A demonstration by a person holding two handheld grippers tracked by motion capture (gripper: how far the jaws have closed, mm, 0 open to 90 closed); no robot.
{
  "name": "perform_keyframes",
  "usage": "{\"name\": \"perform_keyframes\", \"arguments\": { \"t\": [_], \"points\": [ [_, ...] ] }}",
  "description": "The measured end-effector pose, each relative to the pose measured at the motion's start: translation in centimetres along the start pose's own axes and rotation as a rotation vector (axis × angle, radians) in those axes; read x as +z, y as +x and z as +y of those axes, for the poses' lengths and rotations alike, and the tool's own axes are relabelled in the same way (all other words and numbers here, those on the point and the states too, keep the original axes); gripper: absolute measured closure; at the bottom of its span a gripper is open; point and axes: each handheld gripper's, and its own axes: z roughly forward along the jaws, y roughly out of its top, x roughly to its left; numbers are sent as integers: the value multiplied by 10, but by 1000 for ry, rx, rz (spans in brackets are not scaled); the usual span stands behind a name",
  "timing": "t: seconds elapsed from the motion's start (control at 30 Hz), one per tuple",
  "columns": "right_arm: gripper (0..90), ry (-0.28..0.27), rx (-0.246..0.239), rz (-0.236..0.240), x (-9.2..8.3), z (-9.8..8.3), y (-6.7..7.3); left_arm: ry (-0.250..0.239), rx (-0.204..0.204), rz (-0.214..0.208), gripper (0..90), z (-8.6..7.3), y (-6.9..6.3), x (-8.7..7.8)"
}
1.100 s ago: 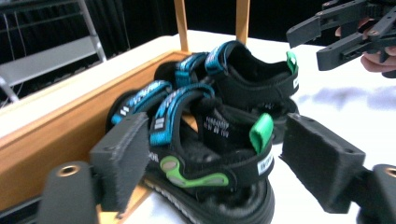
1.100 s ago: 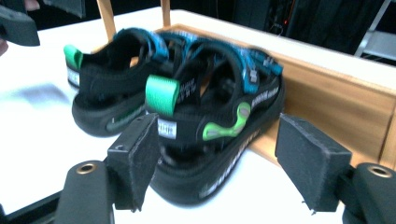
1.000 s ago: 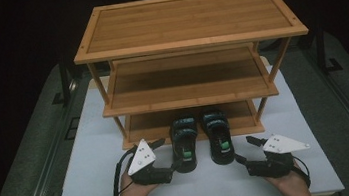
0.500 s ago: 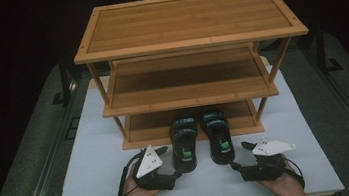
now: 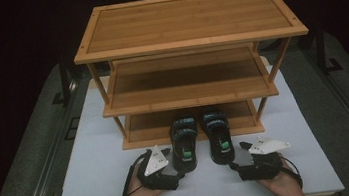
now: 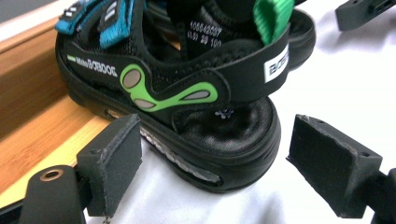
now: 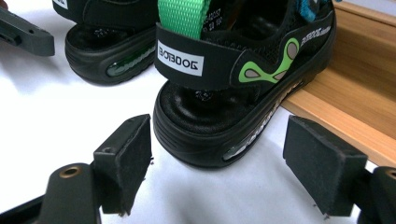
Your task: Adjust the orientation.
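White table (image 5: 98,188) in a dark room; both tongs (image 5: 179,170) (image 5: 236,163) gape empty behind 2 sandals (image 5: 184,144).

2 black sandals (image 5: 201,137) w/ green-blue trim, upright side by side, toes on shelf's bottom tier, heels on table.

A white bench (image 5: 93,188) stands on a grey floor (image 5: 30,171); the room behind it lies in darkness.

Dim, dark surroundings; table (image 5: 98,188) lit from above, soft shadows; close-ups perhaps slightly blurred.
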Motion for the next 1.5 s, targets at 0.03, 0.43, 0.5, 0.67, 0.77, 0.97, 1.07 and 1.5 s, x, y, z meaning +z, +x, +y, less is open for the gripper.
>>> {"name": "perform_keyframes", "arguments": {
  "t": [0.03,0.43,0.5,0.67,0.77,0.97,1.07,1.5],
  "points": [
    [232,5,-1,1,1,0,0,6,0,2,171,0,0,1],
    [233,78,-25,-5,14,3,4,57,1,-3,174,2,0,9],
    [233,96,-32,-14,17,3,5,75,14,-5,174,1,-2,10],
    [227,131,-46,-22,26,4,7,81,16,-5,196,2,-1,10],
    [226,132,-65,-20,27,5,6,81,27,-13,206,3,1,10],
    [240,118,-49,15,23,12,1,52,-3,-38,235,15,8,11],
    [245,100,-39,34,20,16,-3,27,-22,-44,272,19,12,11],
    [260,68,-36,30,29,34,-7,28,-16,-11,295,34,18,27]
  ]
}}
